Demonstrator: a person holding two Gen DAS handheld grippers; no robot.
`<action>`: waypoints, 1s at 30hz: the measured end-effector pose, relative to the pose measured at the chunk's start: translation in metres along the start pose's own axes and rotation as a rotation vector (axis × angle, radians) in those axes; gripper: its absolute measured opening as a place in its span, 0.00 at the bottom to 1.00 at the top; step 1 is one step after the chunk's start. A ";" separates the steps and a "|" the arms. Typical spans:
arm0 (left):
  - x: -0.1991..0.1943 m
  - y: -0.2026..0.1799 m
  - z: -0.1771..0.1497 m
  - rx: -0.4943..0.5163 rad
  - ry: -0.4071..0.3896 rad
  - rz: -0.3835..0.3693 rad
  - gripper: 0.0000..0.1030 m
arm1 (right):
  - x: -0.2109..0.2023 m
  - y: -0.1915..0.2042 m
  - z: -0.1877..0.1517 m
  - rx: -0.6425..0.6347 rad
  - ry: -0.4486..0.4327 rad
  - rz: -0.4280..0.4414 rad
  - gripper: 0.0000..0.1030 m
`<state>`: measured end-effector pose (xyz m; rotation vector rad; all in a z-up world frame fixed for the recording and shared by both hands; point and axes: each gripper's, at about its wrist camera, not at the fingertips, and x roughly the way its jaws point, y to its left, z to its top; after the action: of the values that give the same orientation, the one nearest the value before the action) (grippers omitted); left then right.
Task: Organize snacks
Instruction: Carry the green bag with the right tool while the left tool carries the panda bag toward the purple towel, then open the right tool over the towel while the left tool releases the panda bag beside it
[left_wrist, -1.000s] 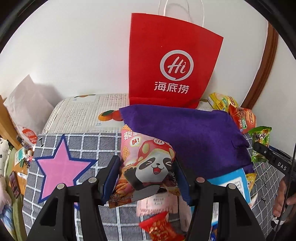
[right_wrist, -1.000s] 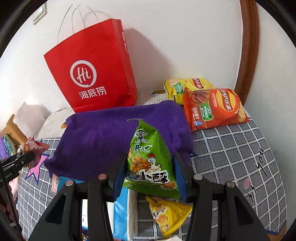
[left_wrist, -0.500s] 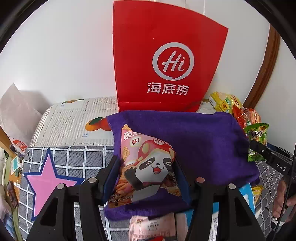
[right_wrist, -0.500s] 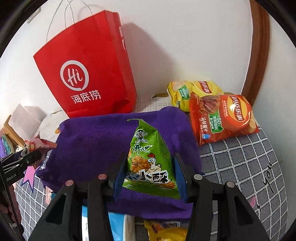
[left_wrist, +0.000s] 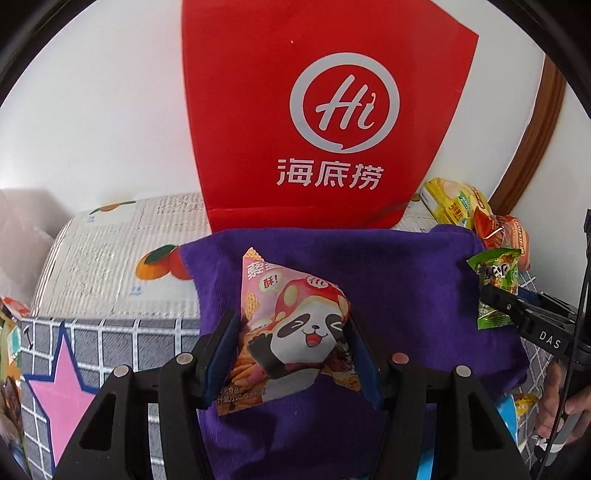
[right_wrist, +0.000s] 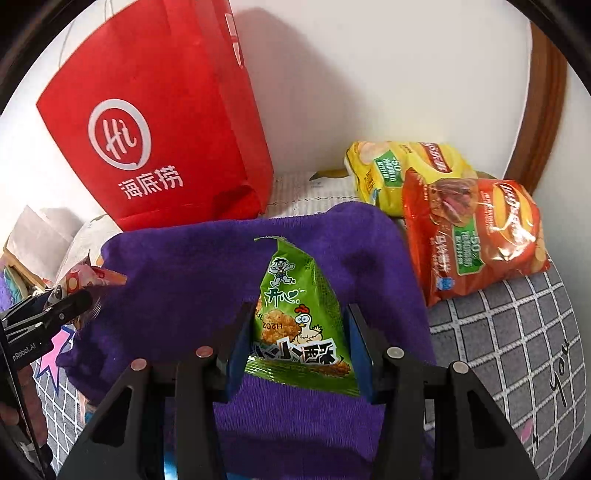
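Snacks — panda packet (left_wrist: 295, 332), green packet (right_wrist: 299, 328) — pinched between fingers.

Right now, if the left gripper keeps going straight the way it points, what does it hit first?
Likely the red bag, standing past the purple cloth. The left gripper holds the panda packet above that cloth; depth is unclear.

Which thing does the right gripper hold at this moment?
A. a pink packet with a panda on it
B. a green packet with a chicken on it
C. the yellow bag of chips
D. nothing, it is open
B: in the right wrist view the right gripper is shut on the green packet, which shows a cartoon chicken; the pink panda packet sits in the left gripper.
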<state>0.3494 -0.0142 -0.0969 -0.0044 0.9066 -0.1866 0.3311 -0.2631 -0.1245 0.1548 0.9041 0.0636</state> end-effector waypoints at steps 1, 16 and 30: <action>0.003 0.000 0.002 -0.001 -0.002 -0.002 0.54 | 0.004 0.000 0.002 0.002 0.009 0.005 0.47; 0.038 -0.005 0.012 -0.020 0.043 -0.012 0.54 | 0.034 -0.003 0.013 -0.002 0.114 -0.004 0.46; 0.051 -0.014 0.013 -0.011 0.082 -0.013 0.56 | 0.046 -0.001 0.007 -0.004 0.168 0.001 0.50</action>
<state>0.3881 -0.0374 -0.1278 -0.0128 0.9893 -0.1948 0.3656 -0.2595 -0.1564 0.1482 1.0712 0.0801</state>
